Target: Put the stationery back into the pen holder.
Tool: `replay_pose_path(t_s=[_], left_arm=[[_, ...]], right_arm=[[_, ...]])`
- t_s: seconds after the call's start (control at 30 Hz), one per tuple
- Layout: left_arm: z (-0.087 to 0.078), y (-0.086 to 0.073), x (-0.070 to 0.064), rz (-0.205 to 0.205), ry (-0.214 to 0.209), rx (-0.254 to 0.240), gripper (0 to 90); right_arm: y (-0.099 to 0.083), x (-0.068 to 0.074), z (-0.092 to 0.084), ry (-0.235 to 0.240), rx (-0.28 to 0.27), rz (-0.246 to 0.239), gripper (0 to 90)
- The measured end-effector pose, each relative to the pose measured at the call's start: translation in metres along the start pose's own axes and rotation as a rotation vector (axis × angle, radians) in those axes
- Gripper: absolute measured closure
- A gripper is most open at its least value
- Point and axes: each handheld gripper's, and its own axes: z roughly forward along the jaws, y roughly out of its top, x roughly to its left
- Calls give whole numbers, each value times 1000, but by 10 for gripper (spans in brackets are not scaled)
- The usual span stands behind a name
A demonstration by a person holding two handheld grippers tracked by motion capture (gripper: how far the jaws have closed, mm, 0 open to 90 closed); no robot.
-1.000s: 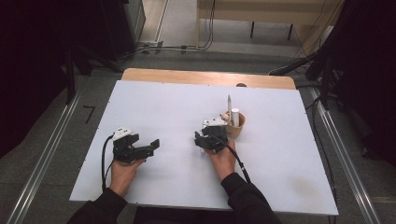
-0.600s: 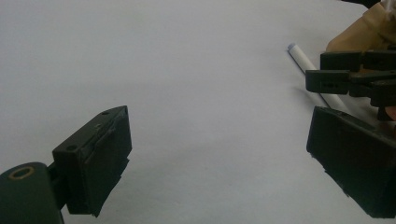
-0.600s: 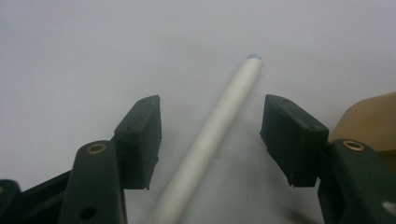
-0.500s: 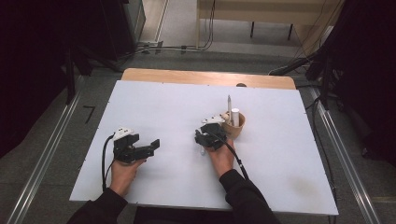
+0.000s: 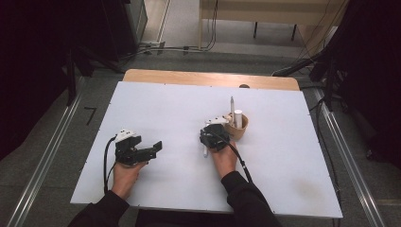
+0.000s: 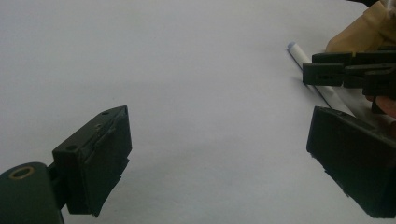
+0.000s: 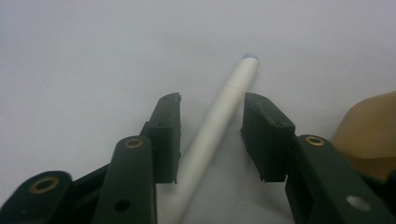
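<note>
Writing or labels cannot be read on anything here; the pen point(image 7: 219, 116) shows a plain white barrel with a small blue-grey end cap and no legible print. Just right of the right gripper point(image 5: 215, 137) in the high view stands a tan cup point(image 5: 236, 131), and in it are two upright things: a white cylinder point(image 5: 238, 117) and a thin grey stick point(image 5: 232, 106) that rises above the rim (what kind of tool each is, I cannot tell).

The pen lies flat on the white tabletop point(image 5: 179, 109), beside the cup. In the right gripper view the right gripper's point(image 7: 212, 137) jaws are apart and straddle the barrel, one on each side; the left jaw looks close against the barrel, the right jaw stands clear of it. The pen's capped end points away past the jaw tips, and the cup's point(image 7: 369, 123) tan wall shows at the right edge.

The left gripper point(image 5: 153, 147) sits well apart from the cup, held low over bare tabletop by the left hand point(image 5: 125, 172), with a black cable curling back from it. In the left gripper view its point(image 6: 219, 154) jaws are spread wide with nothing between them; farther off that view shows the pen point(image 6: 313, 74), the other gripper's jaws over it, and the cup point(image 6: 364, 32).
</note>
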Motion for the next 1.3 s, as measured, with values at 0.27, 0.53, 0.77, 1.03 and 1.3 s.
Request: replay_pose_path(t_s=[0.27, 0.53, 0.77, 1.03, 1.3], left_arm=[[0, 0, -1, 5, 3, 2, 66], [0, 0, 0, 1, -1, 0, 66], [0, 0, 0, -1, -1, -2, 66], [-1, 1, 1, 0, 1, -3, 66], [-1, 1, 1, -1, -2, -6, 66]], right_arm=[[-1, 3, 0, -1, -8, -21, 699], [0, 1, 0, 18, -6, -18, 764], [1, 0, 0, 26, 4, -25, 767], [4, 0, 0, 29, 23, -37, 767], [9, 0, 0, 24, 52, -61, 770]])
